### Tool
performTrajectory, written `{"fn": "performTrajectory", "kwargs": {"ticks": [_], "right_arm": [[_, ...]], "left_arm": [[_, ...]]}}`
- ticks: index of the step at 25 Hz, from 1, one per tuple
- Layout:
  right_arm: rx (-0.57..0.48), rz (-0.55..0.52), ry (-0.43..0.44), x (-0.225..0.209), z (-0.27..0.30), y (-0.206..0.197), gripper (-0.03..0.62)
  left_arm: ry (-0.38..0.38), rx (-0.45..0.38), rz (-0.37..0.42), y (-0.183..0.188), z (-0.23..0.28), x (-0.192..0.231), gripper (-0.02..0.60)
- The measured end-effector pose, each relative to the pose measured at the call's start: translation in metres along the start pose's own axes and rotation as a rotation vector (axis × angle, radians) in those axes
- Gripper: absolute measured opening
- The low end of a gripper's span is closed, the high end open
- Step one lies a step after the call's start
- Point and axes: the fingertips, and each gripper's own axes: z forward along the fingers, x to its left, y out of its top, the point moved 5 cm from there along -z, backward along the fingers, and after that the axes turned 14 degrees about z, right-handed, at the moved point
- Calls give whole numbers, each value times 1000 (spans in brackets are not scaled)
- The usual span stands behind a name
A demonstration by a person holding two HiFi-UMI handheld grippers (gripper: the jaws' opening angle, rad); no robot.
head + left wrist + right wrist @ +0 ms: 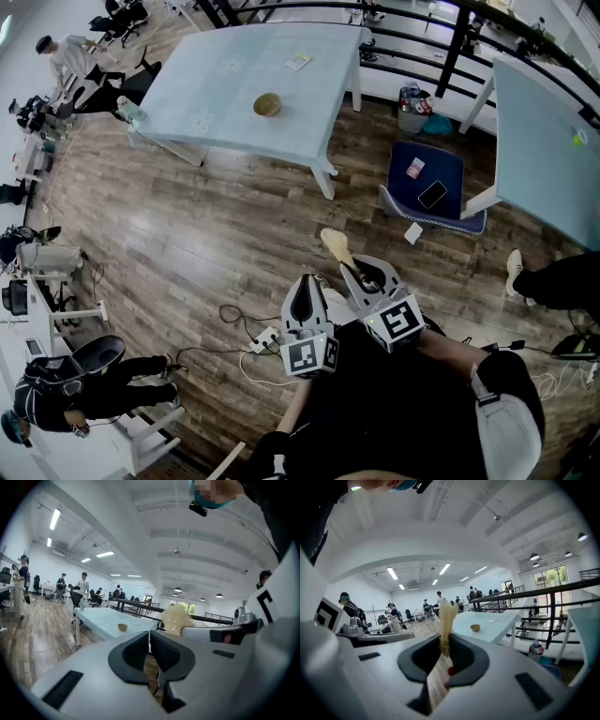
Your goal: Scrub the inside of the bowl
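The right claw [443, 654] is clamped on the scrub brush [446, 620], whose long axis points toward 11 o'clock. The left claw [149, 648] is pressed together, empty. The bowl [267, 104] sits on the bench [206, 94], well apart at 11 o'clock, about equally far from both.

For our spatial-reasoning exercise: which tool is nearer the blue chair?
Right. The blue chair stands ahead and right of the right tool, which grips the brush; the left tool is farther left.

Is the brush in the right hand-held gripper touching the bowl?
Apart. The head view shows the bowl on the table, with wooden floor between it and the brush held by the right hand-held gripper.
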Motion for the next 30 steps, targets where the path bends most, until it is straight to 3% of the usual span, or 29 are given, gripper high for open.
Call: {"fn": "performTrajectory", "kwargs": {"ticks": [10, 17, 30], "right_arm": [[21, 0, 61, -9, -7, -1, 49], [33, -12, 77, -6, -6, -4, 49], [46, -19, 53, -17, -2, 0, 49]], "left_arm": [[94, 17, -38, -12, -15, -10, 21], [88, 13, 7, -12, -13, -15, 21], [82, 20, 0, -9, 3, -14, 21]]}}
